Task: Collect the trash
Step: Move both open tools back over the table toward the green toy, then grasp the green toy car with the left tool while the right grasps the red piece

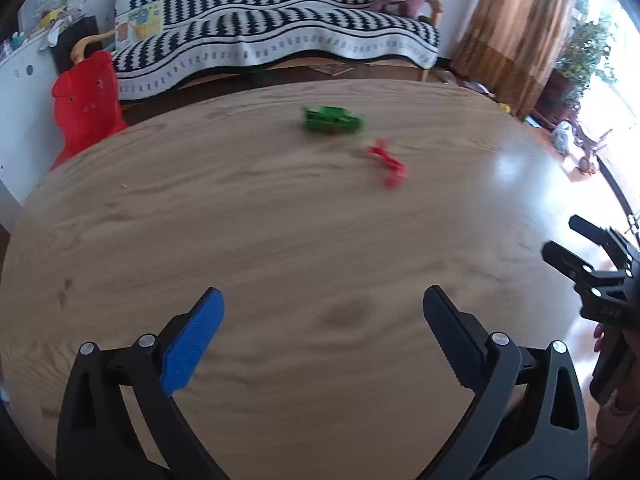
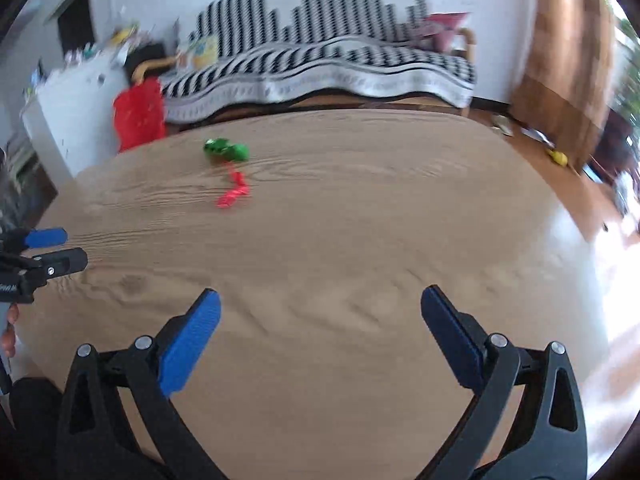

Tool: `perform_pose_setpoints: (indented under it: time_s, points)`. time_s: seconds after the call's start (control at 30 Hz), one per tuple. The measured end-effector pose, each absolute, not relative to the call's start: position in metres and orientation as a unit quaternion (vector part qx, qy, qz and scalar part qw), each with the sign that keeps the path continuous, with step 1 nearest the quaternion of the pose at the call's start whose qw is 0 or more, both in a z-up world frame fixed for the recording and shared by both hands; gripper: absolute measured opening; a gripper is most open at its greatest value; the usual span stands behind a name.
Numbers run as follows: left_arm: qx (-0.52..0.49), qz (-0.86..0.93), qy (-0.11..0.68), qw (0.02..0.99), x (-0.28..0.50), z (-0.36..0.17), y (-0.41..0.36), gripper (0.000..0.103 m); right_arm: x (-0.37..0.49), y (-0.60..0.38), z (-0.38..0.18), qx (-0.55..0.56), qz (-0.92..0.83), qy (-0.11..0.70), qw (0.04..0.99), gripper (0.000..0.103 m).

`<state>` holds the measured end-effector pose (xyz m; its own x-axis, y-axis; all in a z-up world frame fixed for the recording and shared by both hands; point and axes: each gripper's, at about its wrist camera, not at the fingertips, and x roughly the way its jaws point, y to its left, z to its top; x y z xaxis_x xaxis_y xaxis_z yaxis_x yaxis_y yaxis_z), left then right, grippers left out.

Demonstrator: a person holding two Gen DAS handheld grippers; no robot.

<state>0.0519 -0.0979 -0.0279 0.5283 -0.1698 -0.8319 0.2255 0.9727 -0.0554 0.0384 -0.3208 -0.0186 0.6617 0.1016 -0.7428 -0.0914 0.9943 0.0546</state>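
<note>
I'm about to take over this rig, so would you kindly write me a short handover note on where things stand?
Left gripper: open, holding nothing.
Right gripper: open, holding nothing.
Both hang over the near part of the wooden table.
Trash: a green piece and a red piece lie close together on the far part of the table, untouched.
Left to do: pick up both. No bin is in view.

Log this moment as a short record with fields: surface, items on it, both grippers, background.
surface: wooden table
items: green piece and red piece, lying near each other toward the far edge; both blurred
left gripper: open, nothing between its fingers
right gripper: open, nothing between its fingers
held: nothing
background: sofa with black-and-white cover, red chair, brown curtain
</note>
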Motion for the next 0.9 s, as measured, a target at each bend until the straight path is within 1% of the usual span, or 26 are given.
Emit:
perform_pose_setpoints:
  time_s: [0.13,0.23,0.33,0.5,0.63,0.83,0.9]
  points:
    - [0.015,-0.110,0.482,0.869,0.100,-0.038,-0.077,0.097,0.110,-0.275,-0.030,-0.004,0.055,0.423,0.905,0.097]
    - [0.029,-0.115,0.490,0.864,0.140,-0.049,-0.075,0.097,0.164,-0.252,-0.052,-0.004,0.041,0.443,0.896,0.097]
    - [0.045,-0.132,0.510,0.849,0.175,-0.066,-0.079,0.097,0.194,-0.246,-0.078,-0.017,0.023,0.473,0.880,0.097]
    - [0.077,-0.147,0.513,0.842,0.211,-0.089,-0.088,0.097,0.196,-0.254,-0.080,-0.022,0.039,0.459,0.887,0.097]
    - [0.103,-0.182,0.512,0.833,0.237,-0.098,-0.103,0.097,0.191,-0.267,-0.082,-0.033,0.069,0.451,0.889,0.098]
    - [0.220,-0.246,0.479,0.813,0.266,-0.098,-0.139,0.097,0.195,-0.284,-0.083,-0.039,0.085,0.451,0.888,0.098]
    - [0.276,-0.270,0.446,0.807,0.267,-0.096,-0.156,0.097,0.197,-0.285,-0.083,-0.045,0.099,0.450,0.886,0.098]
